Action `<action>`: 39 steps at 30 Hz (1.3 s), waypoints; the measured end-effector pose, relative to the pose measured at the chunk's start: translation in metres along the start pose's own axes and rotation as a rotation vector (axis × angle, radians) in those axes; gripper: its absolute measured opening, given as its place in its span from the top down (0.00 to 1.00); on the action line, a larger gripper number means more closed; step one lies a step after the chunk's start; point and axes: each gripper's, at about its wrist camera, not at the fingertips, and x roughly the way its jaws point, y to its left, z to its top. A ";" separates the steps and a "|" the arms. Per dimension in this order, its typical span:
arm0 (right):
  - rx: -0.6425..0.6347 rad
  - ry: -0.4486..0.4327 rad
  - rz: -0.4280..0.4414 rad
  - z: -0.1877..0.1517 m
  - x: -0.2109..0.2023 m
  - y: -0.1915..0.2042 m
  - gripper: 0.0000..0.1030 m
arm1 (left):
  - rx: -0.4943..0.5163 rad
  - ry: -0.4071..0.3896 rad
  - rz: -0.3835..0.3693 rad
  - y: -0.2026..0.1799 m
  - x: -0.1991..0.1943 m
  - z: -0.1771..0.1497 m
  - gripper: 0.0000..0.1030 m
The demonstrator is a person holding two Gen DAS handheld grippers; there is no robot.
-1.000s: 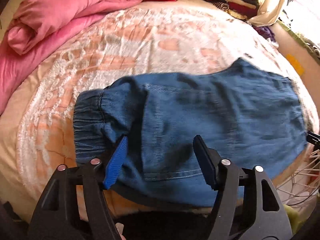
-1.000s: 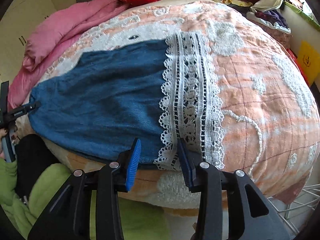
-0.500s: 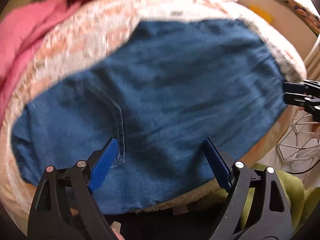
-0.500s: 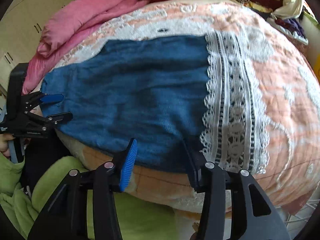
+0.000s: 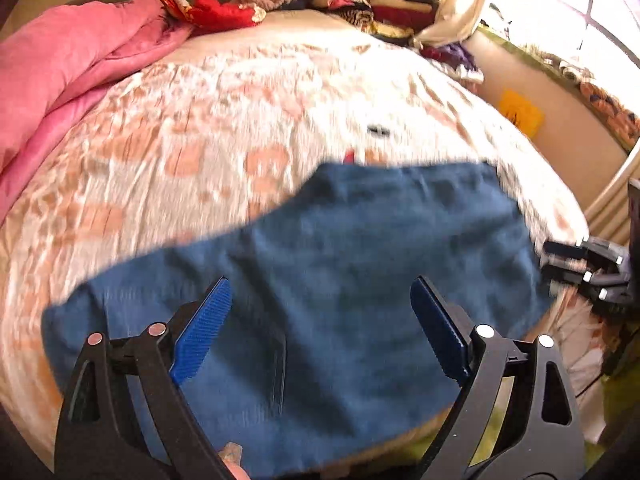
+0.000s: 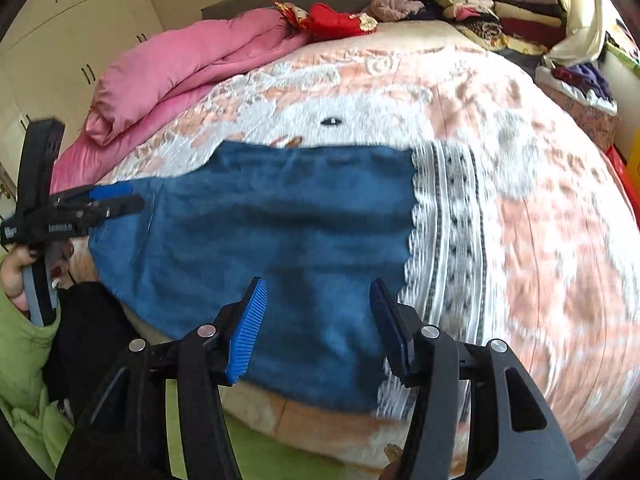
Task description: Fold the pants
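The blue denim pants (image 6: 280,240) lie flat across the near edge of the bed (image 6: 540,240), folded into a wide band with a white lace-trimmed hem (image 6: 448,240) at its right end. On the left, the cloth reaches almost to the bed's corner.

The left gripper (image 5: 320,336) hangs above the left part of the denim with its jaws wide apart and nothing between the pads. The right gripper (image 6: 318,328) hovers over the near right part, just left of the lace. Its jaws are opening and the pads do not press on the cloth; the fabric lies below them.

Both tongs seem to have let go, so the step in hand looks like settling this fold and setting up the next one. To do it well, each gripper should come down on a clean edge, one at the lace hem and one at the far left end. Each should pinch every layer together, not just the top one. Lifting both ends evenly and carrying one over the other would keep the edges lined up. The denim looks soft and could slide on the fleecy bedspread, so a slow lay-down should help.

No container holds anything here. At the far end of the bed lie a rolled pink quilt (image 6: 192,64) and stacks of folded clothes (image 6: 500,4).
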 end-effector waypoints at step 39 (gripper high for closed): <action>0.208 -0.042 -0.101 0.066 0.032 -0.103 0.49 | -0.039 0.022 -0.085 0.020 0.110 0.055 0.94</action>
